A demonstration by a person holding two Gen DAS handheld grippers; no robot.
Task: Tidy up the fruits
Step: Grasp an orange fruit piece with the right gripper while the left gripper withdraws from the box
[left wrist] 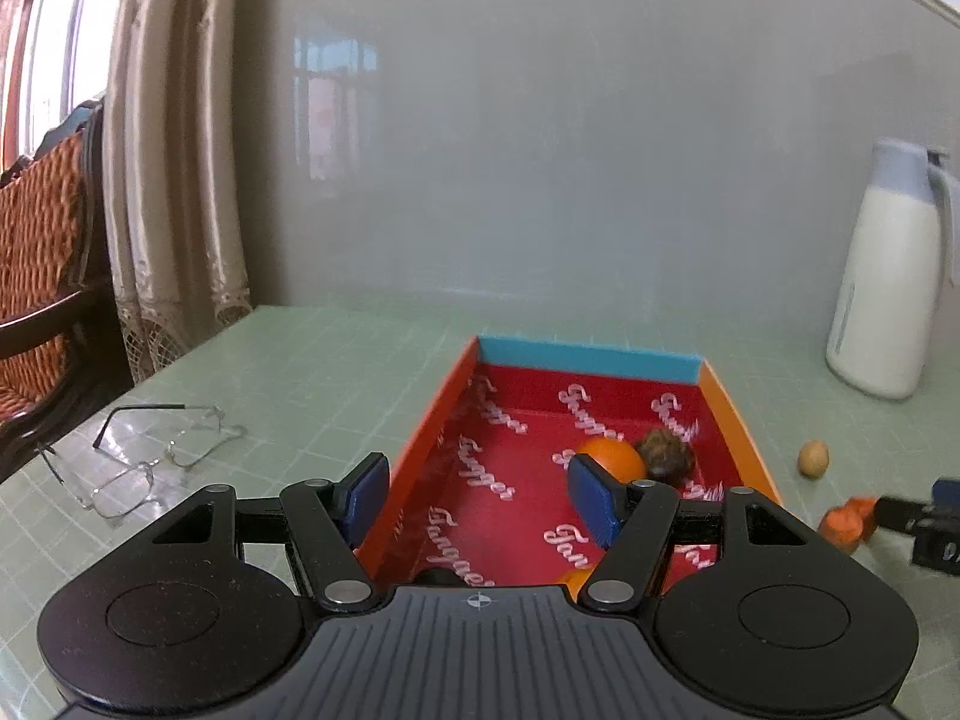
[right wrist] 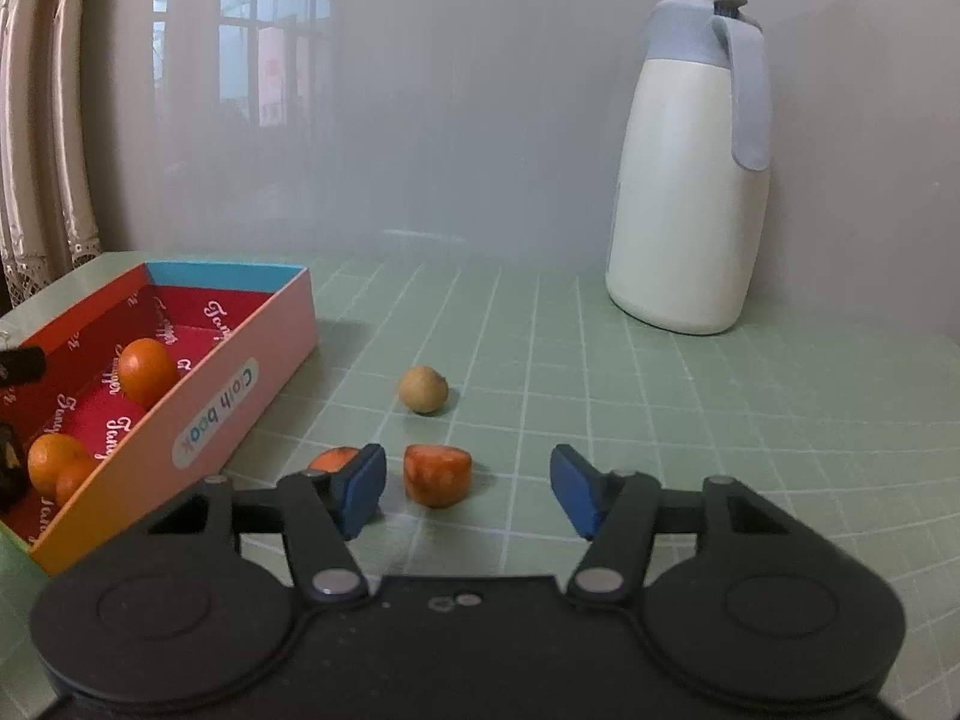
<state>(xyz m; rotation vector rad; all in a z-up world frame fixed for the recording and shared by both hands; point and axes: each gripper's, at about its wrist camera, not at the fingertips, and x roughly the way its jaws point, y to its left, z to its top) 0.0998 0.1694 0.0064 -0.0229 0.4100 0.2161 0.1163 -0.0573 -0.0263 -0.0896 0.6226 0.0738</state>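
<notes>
From the left wrist, the left gripper (left wrist: 477, 495) hangs over the near end of the box (left wrist: 729, 414), jaws apart and empty, its left finger outside the box's left wall; it looks parked there after a drop rather than reaching. Inside the box lie an orange (left wrist: 618, 459) and a brown fruit (left wrist: 666, 453) side by side, with another orange partly hidden under the right finger. Glasses (left wrist: 150, 462) lie on the mat (left wrist: 336, 372) to the left. From the right wrist, the right gripper (right wrist: 468, 489) is open around an orange chunk (right wrist: 436, 474) on the mat, pads not touching it, apparently lined up to grasp. A second chunk (right wrist: 333, 459) sits behind the left finger, a tan fruit (right wrist: 423, 390) beyond, and a jug (right wrist: 690, 180) by the wall.
</notes>
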